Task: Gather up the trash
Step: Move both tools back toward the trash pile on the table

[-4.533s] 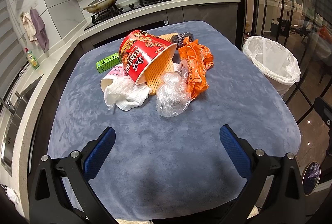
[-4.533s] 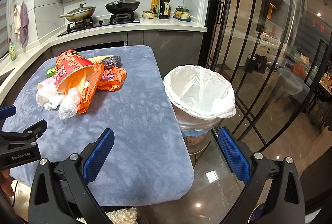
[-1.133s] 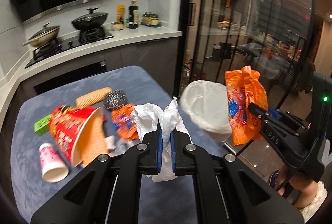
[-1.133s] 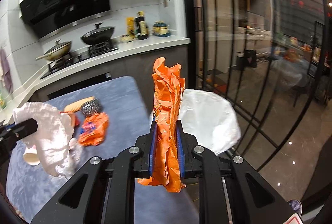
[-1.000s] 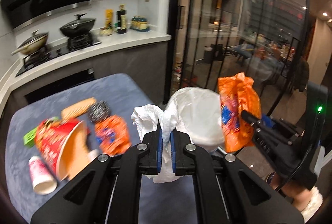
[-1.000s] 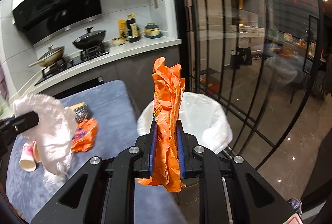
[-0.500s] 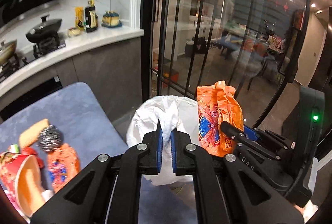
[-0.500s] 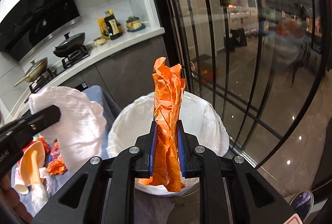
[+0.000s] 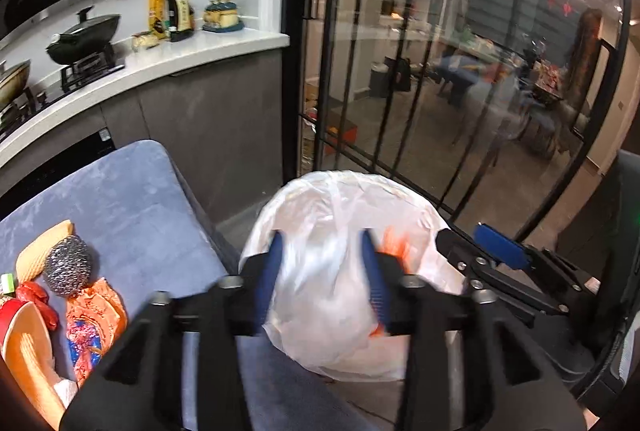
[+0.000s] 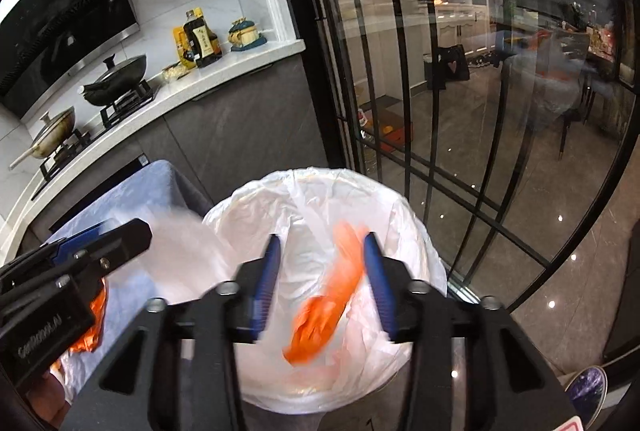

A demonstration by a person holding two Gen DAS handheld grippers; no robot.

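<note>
I hold both grippers over the trash bin (image 9: pixel 352 191), a round container lined with a white plastic bag, standing on the floor just beside the edge of the blue-covered table (image 9: pixel 132 191) and near the glass doors (image 9: pixel 440 71).

Left gripper (image 9: pixel 324 271): the jaws stand apart, with nothing clamped between the blue pads (image 9: pixel 269 275). A blurred white mass, which I take to be the crumpled tissue (image 9: pixel 320 267), shows between the pads against the bin liner. The blur prevents me from telling whether it touches either pad or where its outline ends against the white bag.

Right gripper (image 10: pixel 320 279): the jaws also stand apart. The orange wrapper (image 10: pixel 328 303) appears between the fingers as a motion-blurred streak, free of both pads and inside the bin opening, with the liner behind it. In the left wrist view a small patch of the same orange shows beside the right finger of the left gripper.

Items on the table, seen in the left wrist view:
- a steel scouring ball (image 9: pixel 68 265) lying beside a tan wafer-like piece (image 9: pixel 42 249);
- a second orange wrapper (image 9: pixel 94 319), crumpled, just in front of the scouring ball;
- the red noodle cup (image 9: pixel 22 335) on its side at the left edge, its mouth facing the camera.

On the counter (image 10: pixel 200 83) behind the table stand a black wok (image 10: pixel 118 75) on the hob and several bottles (image 10: pixel 198 41).
</note>
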